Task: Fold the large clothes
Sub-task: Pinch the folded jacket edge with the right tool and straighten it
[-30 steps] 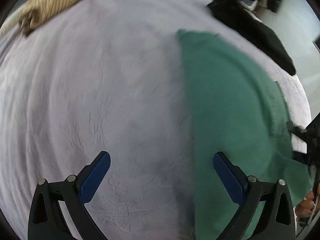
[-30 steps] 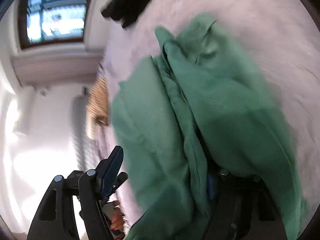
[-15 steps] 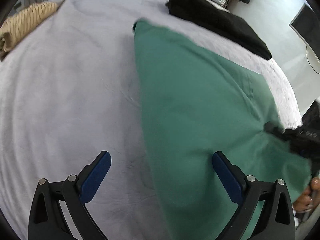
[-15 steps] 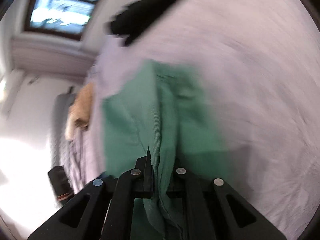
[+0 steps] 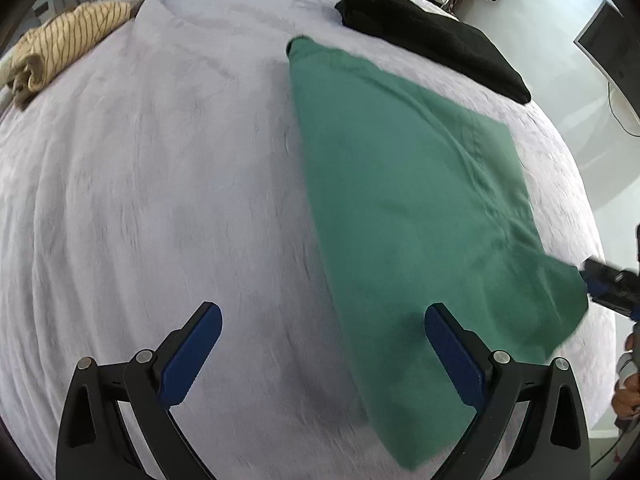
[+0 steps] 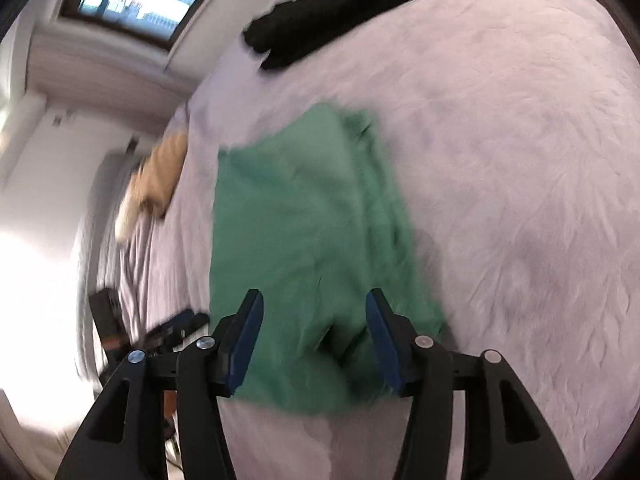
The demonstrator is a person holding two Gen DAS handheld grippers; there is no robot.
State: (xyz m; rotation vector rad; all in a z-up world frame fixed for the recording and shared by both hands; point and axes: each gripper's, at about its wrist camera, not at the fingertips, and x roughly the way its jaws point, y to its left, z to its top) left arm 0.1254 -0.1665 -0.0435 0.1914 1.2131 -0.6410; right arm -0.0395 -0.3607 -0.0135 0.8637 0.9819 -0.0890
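While my right claw (image 6: pixel 314 336) is opening above the green garment (image 6: pixel 304 220), pinching nothing, my left claw (image 5: pixel 322 344) spread wide, empty, over the bed (image 5: pixel 160 180).

Everything placed off the folded garment on the bed

The folded garment (image 5: pixel 400 208) lies flat on my bed cover (image 5: pixel 160 200), right of its middle in my left wrist view. Beyond it, near the far edge, lies a dark garment (image 5: pixel 432 36). Well to its left, at the far corner, lies a striped garment (image 5: pixel 68 40). My right tongs (image 6: pixel 314 324) hang over its near end, my left tongs (image 5: pixel 322 344) over its left edge.
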